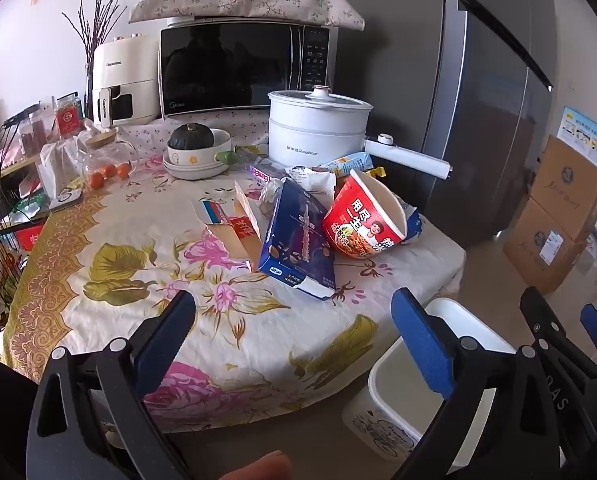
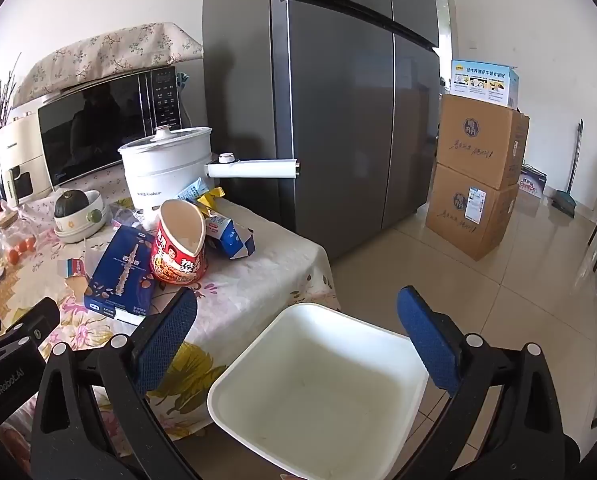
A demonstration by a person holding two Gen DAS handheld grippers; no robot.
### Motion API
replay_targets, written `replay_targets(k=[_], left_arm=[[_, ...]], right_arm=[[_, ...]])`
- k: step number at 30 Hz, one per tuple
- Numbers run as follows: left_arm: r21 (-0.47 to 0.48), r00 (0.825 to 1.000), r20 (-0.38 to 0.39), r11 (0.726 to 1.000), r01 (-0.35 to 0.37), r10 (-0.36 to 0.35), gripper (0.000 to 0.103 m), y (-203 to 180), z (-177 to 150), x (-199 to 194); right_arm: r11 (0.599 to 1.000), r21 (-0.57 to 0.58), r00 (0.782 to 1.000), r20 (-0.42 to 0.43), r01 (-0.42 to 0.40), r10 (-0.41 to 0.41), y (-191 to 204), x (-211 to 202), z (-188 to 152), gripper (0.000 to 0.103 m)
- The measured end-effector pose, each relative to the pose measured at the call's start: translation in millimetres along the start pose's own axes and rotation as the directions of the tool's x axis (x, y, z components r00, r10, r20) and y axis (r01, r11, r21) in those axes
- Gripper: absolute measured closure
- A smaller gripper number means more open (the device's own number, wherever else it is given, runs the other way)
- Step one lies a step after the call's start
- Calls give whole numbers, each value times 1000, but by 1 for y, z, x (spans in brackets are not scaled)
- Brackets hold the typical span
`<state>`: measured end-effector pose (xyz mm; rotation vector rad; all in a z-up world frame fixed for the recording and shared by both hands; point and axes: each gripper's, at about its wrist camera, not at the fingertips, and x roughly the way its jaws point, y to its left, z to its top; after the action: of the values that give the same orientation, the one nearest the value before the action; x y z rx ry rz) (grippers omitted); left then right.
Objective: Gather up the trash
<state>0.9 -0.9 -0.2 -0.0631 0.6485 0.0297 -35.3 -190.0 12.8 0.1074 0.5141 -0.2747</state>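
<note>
Trash lies on the floral tablecloth: a blue carton (image 1: 298, 236) (image 2: 122, 274), a red instant-noodle cup (image 1: 362, 220) (image 2: 180, 246) tipped on its side, a torn red-and-white paper box (image 1: 230, 220), crumpled wrappers (image 1: 318, 178) and a blue-and-white milk carton (image 2: 230, 236). A white bin (image 2: 318, 392) (image 1: 402, 384) stands on the floor by the table's near corner. My left gripper (image 1: 294, 332) is open and empty above the table's front edge. My right gripper (image 2: 298, 328) is open and empty above the bin.
A white electric pot (image 1: 318, 124) with a long handle, a bowl holding a green squash (image 1: 196, 148), a microwave (image 1: 242, 68), an air fryer (image 1: 118, 80) and a jar (image 1: 106, 156) stand at the table's back. A grey fridge (image 2: 338, 100) and stacked cardboard boxes (image 2: 478, 180) stand to the right.
</note>
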Motion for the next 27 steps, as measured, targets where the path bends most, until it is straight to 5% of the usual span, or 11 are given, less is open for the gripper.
replay_targets(k=[27], left_arm=[[-22,1000,-5,1000,5,-5,7,5,-4,3]], right_arm=[[1000,-10,1000,-4,0,0,4,4,-4,7]])
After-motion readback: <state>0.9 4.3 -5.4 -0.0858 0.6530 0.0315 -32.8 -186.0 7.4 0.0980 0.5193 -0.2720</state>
